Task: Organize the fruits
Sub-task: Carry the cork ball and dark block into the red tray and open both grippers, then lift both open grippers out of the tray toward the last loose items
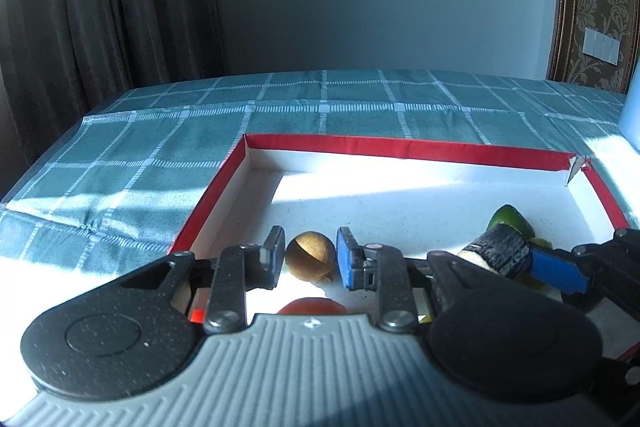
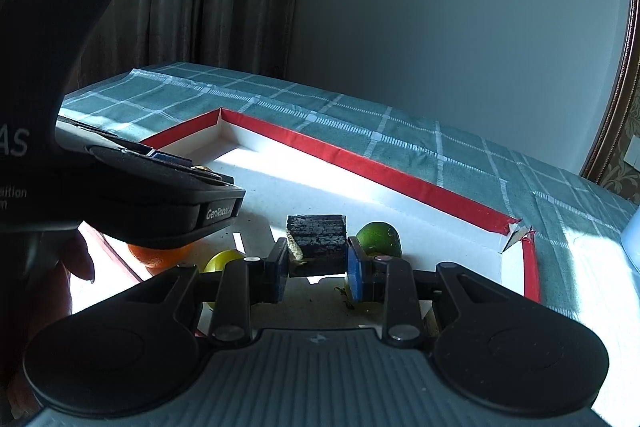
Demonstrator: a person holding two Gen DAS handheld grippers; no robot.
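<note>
Left gripper (image 1: pixel 306 259): fingers apart, brown fruit (image 1: pixel 310 255) directly between them on the tray (image 1: pixel 400 146) floor, not yet pinched. Right gripper (image 2: pixel 316 263) clamps a dark cane piece (image 2: pixel 316 241), long axis across the fingers; lime (image 2: pixel 378 238) just beyond the right finger.

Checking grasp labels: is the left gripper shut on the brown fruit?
No. The left gripper is open, with gaps between its fingers and the brown fruit.

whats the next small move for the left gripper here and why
Probably close the left gripper on the small brown fruit: the fruit sits between its open fingers inside the red-rimmed box, with gaps on both sides. The right gripper already clamps a dark sugarcane piece, so it seems busy.
</note>
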